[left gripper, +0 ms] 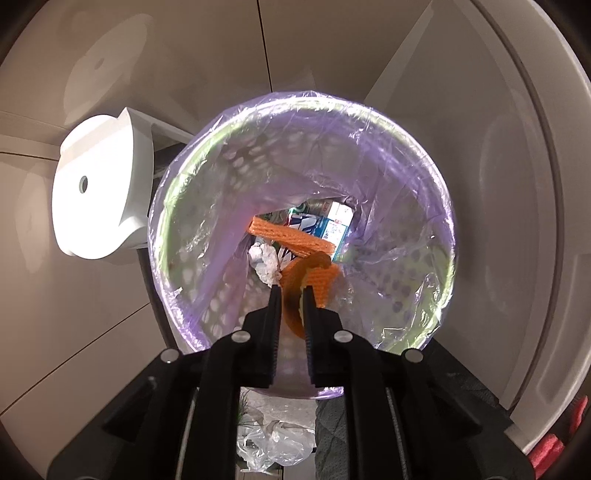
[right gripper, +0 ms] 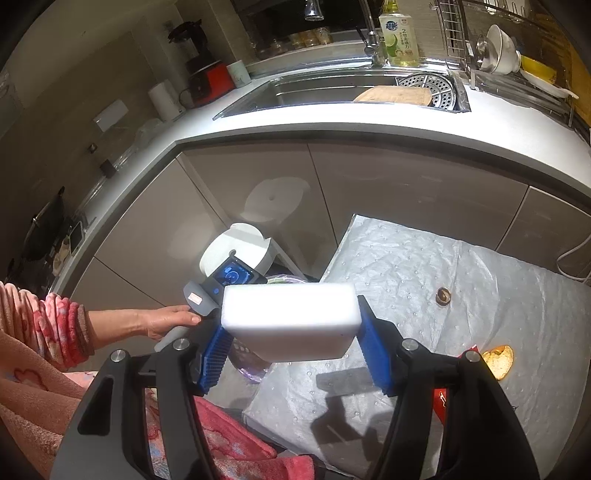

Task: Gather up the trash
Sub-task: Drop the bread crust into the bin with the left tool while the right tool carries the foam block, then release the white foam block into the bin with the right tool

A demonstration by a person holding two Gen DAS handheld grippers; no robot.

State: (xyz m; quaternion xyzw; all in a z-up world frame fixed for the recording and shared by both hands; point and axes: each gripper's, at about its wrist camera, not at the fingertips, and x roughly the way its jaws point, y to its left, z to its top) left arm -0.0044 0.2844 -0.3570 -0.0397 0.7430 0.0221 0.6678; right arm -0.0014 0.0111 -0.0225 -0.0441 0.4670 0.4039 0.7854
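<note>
In the left wrist view my left gripper (left gripper: 291, 290) hangs over a round bin (left gripper: 177, 206) lined with a purple plastic bag. It is shut on a curled orange peel (left gripper: 291, 295). Inside the bin lie orange foam netting (left gripper: 291, 236), crumpled white paper (left gripper: 264, 260) and a blue-white carton (left gripper: 332, 221). In the right wrist view my right gripper (right gripper: 291, 339) with blue pads is shut on a white foam block (right gripper: 290, 319), held above the edge of a table covered in grey padded cloth (right gripper: 424, 266). A nut shell (right gripper: 443, 295) and a yellow peel scrap (right gripper: 498, 360) lie on the cloth.
A white stool-like object (left gripper: 96, 188) stands left of the bin against beige cabinet doors (right gripper: 258, 173). The person's left hand (right gripper: 166, 321) holds the other gripper's handle. A counter with a sink (right gripper: 332, 92), dish rack and detergent bottle (right gripper: 399, 33) runs behind.
</note>
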